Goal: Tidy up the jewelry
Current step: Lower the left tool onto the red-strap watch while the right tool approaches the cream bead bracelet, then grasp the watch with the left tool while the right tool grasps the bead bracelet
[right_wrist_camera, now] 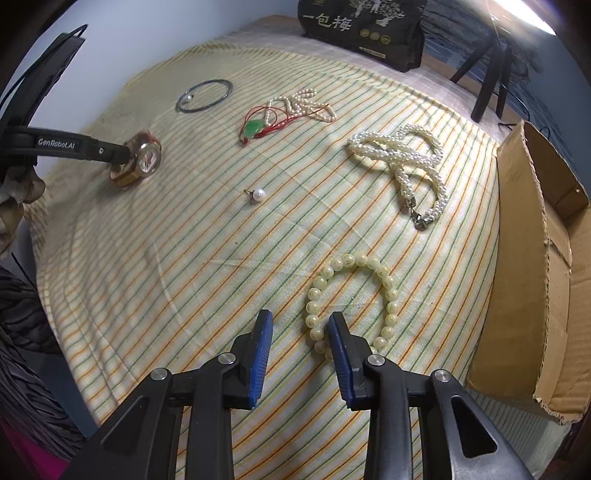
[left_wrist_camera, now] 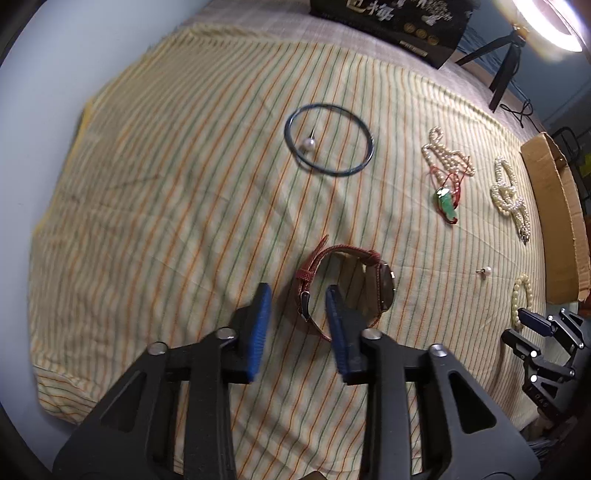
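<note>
A watch with a red strap [left_wrist_camera: 343, 288] lies on the striped cloth [left_wrist_camera: 184, 203]. My left gripper [left_wrist_camera: 297, 299] is open, its fingers either side of the strap's near part; it also shows in the right wrist view at the watch [right_wrist_camera: 142, 158]. My right gripper [right_wrist_camera: 301, 325] is open over the near edge of a cream bead bracelet [right_wrist_camera: 351, 295], its right finger inside the loop. Farther off lie a dark bangle [left_wrist_camera: 328, 142] with a pearl pin [left_wrist_camera: 308, 144] inside, a pearl stud [right_wrist_camera: 256, 194], a jade pendant on red cord [right_wrist_camera: 255, 129], a thin pearl strand [right_wrist_camera: 306, 103] and a thick pearl rope [right_wrist_camera: 406, 155].
An open cardboard box [right_wrist_camera: 528, 258] stands along the right edge of the cloth. A black printed bag [right_wrist_camera: 362, 26] sits at the back. A tripod [left_wrist_camera: 502, 62] and ring light stand at the back right. A white wall lies to the left.
</note>
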### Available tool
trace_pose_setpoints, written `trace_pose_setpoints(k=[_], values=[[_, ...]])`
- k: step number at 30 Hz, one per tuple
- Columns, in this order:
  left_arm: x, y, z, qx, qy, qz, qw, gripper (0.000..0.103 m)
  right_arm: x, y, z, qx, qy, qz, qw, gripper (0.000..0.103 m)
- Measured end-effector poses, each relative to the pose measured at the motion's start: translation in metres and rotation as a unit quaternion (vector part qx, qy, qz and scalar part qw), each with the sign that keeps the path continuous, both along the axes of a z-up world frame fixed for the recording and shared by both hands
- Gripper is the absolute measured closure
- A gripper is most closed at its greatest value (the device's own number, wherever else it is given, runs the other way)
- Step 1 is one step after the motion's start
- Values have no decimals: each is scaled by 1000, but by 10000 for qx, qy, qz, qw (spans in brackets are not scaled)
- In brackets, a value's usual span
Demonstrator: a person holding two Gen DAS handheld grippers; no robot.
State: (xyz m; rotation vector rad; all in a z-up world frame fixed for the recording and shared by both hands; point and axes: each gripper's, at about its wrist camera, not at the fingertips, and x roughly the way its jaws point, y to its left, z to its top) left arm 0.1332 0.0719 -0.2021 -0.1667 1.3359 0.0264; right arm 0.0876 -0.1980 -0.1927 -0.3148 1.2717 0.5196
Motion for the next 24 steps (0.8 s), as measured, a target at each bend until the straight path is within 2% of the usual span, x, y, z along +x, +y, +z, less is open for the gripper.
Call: trace_pose_setpoints(k=[6, 9, 12, 14, 16, 24], values=[[2, 2, -11, 11, 139, 40, 9999, 78, 5, 3, -6, -98, 39, 86, 9999, 73], [2, 1, -13, 60, 138, 13, 9999, 79, 11, 8, -9, -226, -37, 135, 9996, 77], [1, 3, -13, 90, 104, 1, 9999, 90, 12, 14, -9, -299, -89, 200, 9993, 88], [3, 2, -14, 52, 107, 42, 9999, 93, 13, 14, -9, -263, -87, 139, 9995, 96], [3, 2, -14, 64, 99, 47, 9999, 97, 16, 10, -8, -146, -34, 49, 9999, 97], [1, -2, -1, 140, -112, -31, 9998, 97, 25, -12, 1, 267, 2, -271, 9993, 98]])
